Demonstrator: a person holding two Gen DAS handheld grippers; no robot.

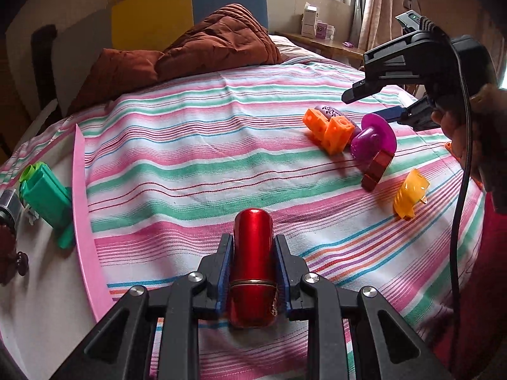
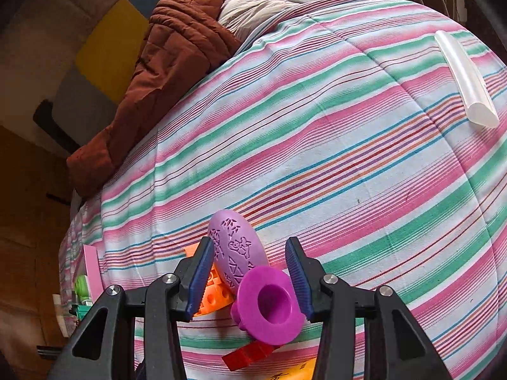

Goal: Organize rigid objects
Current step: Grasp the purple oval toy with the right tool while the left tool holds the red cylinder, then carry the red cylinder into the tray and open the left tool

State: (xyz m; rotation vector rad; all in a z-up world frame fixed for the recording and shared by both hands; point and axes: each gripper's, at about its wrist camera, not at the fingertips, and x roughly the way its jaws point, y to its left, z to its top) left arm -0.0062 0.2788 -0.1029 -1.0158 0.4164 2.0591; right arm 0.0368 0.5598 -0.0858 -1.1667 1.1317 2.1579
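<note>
Left claw (image 1: 253, 253) clamped on red tube (image 1: 253, 253); right claw (image 2: 250, 274) gaping over purple cup (image 2: 269, 305), 12 o'clock of red block (image 2: 247, 356).

text: none legible | red tube (image 1: 252, 266): gold marks, unreadable | lilac oval (image 2: 236, 248): embossed pictures only

The left gripper (image 1: 252, 255) is built of matte black plastic arms joined by round silver screw heads, and its two fingers carry dark blue ribbed pads (image 1: 224, 274). The right gripper (image 2: 250, 274) has the same black linkage, silver screws and blue ridged pads (image 2: 299, 280). In the left wrist view its black body shows a small green light on top and a black cable (image 1: 460, 190) hanging beside the hand (image 1: 459, 133) and a red sleeve (image 1: 488, 272).
</note>
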